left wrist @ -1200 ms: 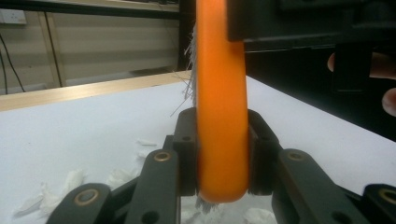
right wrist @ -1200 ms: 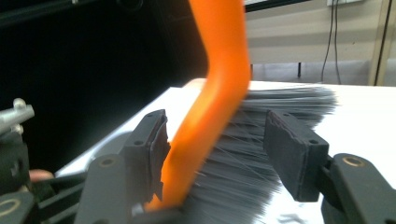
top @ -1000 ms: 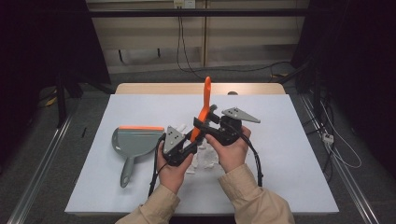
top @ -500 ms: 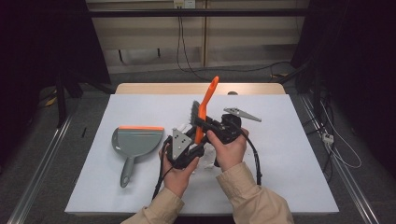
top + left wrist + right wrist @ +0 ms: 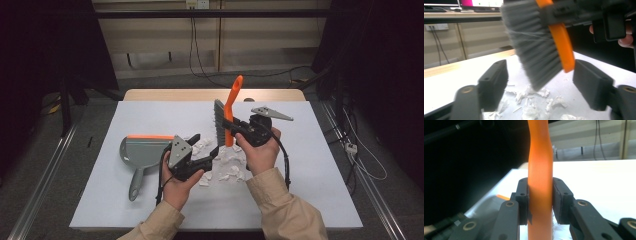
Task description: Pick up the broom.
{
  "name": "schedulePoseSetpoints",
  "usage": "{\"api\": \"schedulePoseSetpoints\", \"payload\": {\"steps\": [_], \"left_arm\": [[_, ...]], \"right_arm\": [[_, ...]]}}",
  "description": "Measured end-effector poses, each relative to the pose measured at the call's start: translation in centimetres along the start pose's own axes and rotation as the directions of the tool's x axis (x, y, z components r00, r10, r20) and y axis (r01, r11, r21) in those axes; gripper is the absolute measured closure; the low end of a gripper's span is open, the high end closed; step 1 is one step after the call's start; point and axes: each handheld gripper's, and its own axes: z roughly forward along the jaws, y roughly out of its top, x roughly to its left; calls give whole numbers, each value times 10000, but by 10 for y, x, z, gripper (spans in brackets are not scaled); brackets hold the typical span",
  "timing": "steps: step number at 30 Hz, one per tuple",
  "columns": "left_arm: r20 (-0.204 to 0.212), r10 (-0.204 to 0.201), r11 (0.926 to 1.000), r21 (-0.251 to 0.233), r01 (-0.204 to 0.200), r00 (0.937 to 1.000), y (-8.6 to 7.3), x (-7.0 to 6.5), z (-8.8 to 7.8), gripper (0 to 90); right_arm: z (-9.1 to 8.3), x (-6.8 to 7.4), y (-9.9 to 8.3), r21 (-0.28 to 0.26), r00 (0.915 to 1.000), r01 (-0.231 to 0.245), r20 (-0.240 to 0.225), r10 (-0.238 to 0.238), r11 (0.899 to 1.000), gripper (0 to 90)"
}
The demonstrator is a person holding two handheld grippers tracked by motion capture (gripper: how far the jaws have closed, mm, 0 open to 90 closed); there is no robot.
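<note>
Now, right gripper (image 5: 231,134) clamps the brush (image 5: 223,120); left gripper (image 5: 206,150) just opened, holding nothing: sweep scraps (image 5: 227,165) toward the 9 o'clock dustpan (image 5: 142,150).

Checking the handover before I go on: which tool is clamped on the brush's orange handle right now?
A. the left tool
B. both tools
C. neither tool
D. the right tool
D: the right tool pinches the brush by its handle, while the left tool stands open.

Bright table, dark surroundings; close views blurred.
</note>
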Motion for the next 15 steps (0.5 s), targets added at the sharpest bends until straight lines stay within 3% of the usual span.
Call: {"api": "schedulePoseSetpoints", "payload": {"steps": [3, 6, 11, 15], "left_arm": [[146, -329, 9994, 53, 329, 9994, 4, 10, -6, 198], [200, -87, 9998, 196, 83, 9998, 8, 21, -15, 186], [409, -179, 9997, 162, 173, 9990, 11, 41, -29, 146], [304, -311, 9994, 168, 306, 9991, 11, 56, -41, 122]], "right_arm": [[-5, -10, 2, 347, 9991, 344, 254, -353, 9988, 702], [-8, -18, 2, 626, 9985, 368, 376, -392, 9974, 702], [-17, -31, 0, 1159, 9960, 645, 542, -711, 9912, 702], [-24, -39, -2, 1370, 9955, 675, 572, -759, 9883, 702]]}}
